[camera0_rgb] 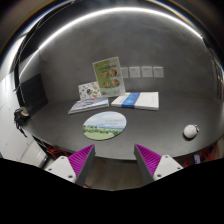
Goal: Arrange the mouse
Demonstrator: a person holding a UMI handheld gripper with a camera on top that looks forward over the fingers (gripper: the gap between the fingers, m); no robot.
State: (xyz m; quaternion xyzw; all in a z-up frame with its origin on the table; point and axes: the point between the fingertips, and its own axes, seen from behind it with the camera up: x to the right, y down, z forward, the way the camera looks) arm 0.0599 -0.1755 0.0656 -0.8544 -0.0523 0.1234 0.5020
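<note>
The gripper (114,158) hangs above a grey table (60,125) with its two fingers spread wide and nothing between them. The magenta pads (82,157) on their inner faces stand well apart, one at about 7 o'clock and the other at about 5 o'clock.

The mouse (190,131), small, rounded and white, sits on the table at about 4 o'clock, off to the right of the right finger and a little beyond its tip, not touching the gripper.

Just ahead of the fingers, nearly centred between them, lies a round mouse pad (105,124) printed with a green and pale landscape. Beyond it at about 11 o'clock lies a flat book (88,104) with a light cover, and behind that an upright printed card (108,75) leans slightly, showing green pictures. To the right of the book, at about 1 o'clock, rests a blue and white book (136,100), lying flat.

On the far wall a row of small pale sheets (140,72) hangs. A dark object (20,116) stands at the table's left edge at about 9 o'clock; what it is cannot be told.
</note>
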